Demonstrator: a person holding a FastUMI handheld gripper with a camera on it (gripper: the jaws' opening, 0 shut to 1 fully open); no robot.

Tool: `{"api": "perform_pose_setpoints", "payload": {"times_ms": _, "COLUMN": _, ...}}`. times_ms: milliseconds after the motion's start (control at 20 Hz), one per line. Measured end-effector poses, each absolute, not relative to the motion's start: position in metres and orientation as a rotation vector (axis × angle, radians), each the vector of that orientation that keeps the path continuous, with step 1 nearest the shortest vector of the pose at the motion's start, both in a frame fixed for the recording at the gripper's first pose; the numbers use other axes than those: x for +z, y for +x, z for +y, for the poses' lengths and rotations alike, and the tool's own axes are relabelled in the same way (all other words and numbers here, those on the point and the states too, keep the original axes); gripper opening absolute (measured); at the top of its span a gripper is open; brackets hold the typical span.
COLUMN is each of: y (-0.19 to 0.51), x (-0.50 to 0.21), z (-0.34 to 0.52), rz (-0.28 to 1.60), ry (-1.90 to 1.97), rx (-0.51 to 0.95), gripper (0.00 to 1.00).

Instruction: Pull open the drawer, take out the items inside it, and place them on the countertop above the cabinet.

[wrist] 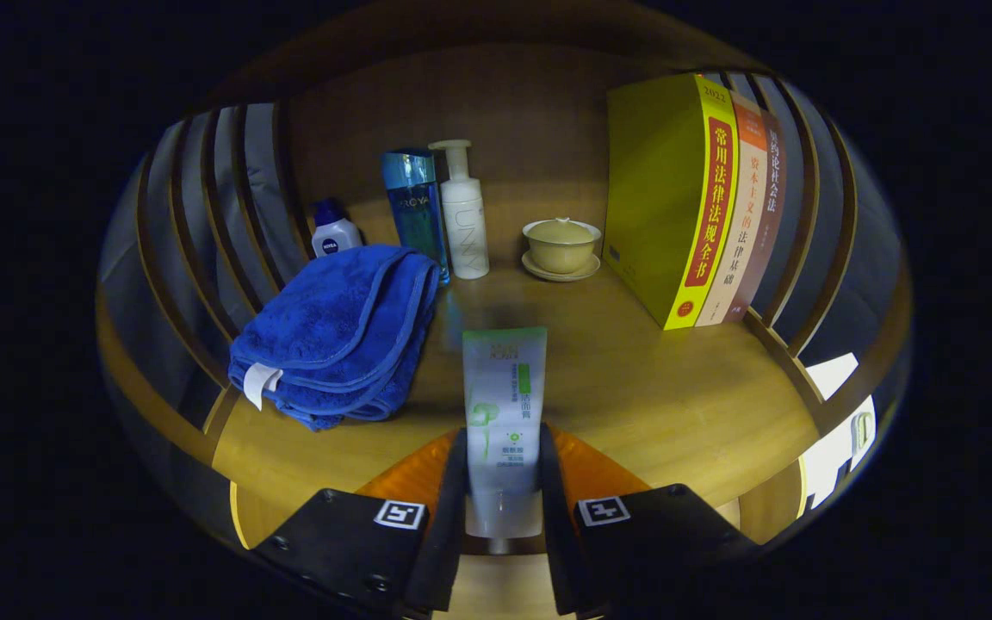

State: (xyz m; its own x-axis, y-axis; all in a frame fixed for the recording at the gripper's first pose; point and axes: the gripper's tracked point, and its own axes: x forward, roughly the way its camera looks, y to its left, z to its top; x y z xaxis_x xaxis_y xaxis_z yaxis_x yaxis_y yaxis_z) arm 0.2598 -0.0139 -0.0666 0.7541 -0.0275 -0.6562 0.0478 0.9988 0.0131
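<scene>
Gripper view: gripper clamped on a tube, both fingers pressing its sides; tube stands upright over the wooden countertop. Left of the tube, a folded blue towel (white tag showing). Beyond the tube: small bottle, blue bottle, white pump bottle, lidded cup on a saucer. Right of the tube and further back, three upright books.

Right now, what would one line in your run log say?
tool: shut on tube | tube: held over countertop | blue towel: beside it | step: set tube down
</scene>
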Motion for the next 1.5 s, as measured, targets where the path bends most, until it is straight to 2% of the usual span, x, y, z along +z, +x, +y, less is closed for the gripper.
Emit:
{"api": "perform_pose_setpoints", "payload": {"times_ms": 400, "y": 0.26, "x": -0.07, "z": -0.012, "rz": 0.708, "ry": 0.051, "rx": -0.037, "gripper": 0.58}}
{"api": "perform_pose_setpoints", "payload": {"times_ms": 500, "y": 0.257, "x": -0.068, "z": -0.012, "rz": 0.704, "ry": 0.075, "rx": -0.034, "gripper": 0.66}}
{"api": "perform_pose_setpoints", "payload": {"times_ms": 600, "y": 0.253, "x": -0.064, "z": -0.013, "rz": 0.694, "ry": 0.085, "rx": -0.029, "gripper": 0.8}}
{"api": "perform_pose_setpoints", "payload": {"times_ms": 800, "y": 0.242, "x": -0.048, "z": -0.009, "rz": 0.652, "ry": 0.077, "rx": -0.002, "gripper": 0.99}}
{"api": "perform_pose_setpoints", "payload": {"times_ms": 1100, "y": 0.208, "x": -0.012, "z": 0.001, "rz": 0.581, "ry": 0.073, "rx": 0.027, "gripper": 0.99}}
{"api": "perform_pose_setpoints", "payload": {"times_ms": 1500, "y": 0.126, "x": 0.022, "z": 0.02, "rz": 0.465, "ry": 0.085, "rx": 0.076, "gripper": 0.99}}
